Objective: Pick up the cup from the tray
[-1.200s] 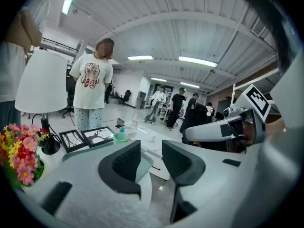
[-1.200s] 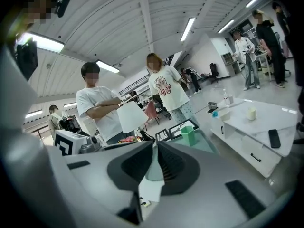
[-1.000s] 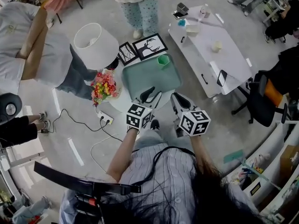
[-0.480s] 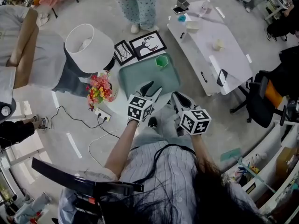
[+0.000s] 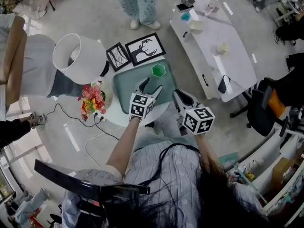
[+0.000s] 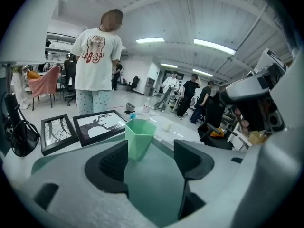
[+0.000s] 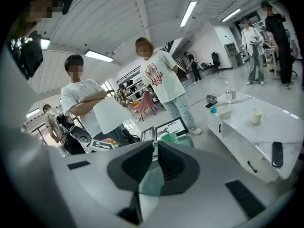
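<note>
The cup [image 6: 140,137] stands beyond the left claw [image 6: 151,148], whose empty jaws just opened.

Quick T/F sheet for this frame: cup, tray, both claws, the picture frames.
1. The green cup stands upright on the tray. True.
2. The left claw is shut on the cup. False: its jaws stand apart, having just been opening, and the cup is ahead of them, untouched.
3. The right claw carries the cup. False: its jaws are together with nothing between them.
4. Two framed pictures lie just beyond the tray. True.
</note>
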Demonstrator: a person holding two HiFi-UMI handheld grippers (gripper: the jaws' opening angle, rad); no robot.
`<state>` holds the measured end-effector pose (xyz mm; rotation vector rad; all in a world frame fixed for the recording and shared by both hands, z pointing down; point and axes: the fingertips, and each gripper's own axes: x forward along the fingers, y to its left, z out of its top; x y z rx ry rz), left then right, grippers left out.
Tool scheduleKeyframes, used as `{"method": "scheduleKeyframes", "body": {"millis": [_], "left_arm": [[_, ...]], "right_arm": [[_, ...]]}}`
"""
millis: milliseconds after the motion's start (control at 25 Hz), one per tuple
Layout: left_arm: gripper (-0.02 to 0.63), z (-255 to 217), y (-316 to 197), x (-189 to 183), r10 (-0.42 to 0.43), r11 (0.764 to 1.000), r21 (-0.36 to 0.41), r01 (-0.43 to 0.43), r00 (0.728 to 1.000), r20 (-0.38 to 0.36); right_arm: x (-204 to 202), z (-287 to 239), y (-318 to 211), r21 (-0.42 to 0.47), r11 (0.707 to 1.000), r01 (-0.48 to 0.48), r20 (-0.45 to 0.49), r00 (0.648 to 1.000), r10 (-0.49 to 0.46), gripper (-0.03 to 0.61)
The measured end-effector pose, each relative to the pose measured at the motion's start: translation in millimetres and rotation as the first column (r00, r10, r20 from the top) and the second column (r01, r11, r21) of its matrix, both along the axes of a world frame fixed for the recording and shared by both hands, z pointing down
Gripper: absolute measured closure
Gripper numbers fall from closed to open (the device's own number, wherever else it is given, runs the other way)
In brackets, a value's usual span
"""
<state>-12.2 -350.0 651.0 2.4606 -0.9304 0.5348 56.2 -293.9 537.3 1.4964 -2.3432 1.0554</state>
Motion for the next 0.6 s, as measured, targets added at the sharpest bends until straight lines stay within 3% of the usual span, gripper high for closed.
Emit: {"method": "scheduleKeyframes", "body": {"millis": [240, 600], "left_arm": [[0.284, 29.1, -20.7, 13.6, -0.025, 0.999, -0.035, 0.025, 1.0, 0.011], [0.276, 47.5, -43.8, 24.7, -0.051, 0.998, -0.031, 0.052, 0.998, 0.023]], "right_arm": [[17.6, 16.1, -17.6, -0.049, 0.998, 0.032, -0.002, 0.999, -0.032, 0.528], [33.9, 34.1, -31.1, -0.105, 0.993, 0.054, 0.003, 0.999, -0.054, 0.528]]}}
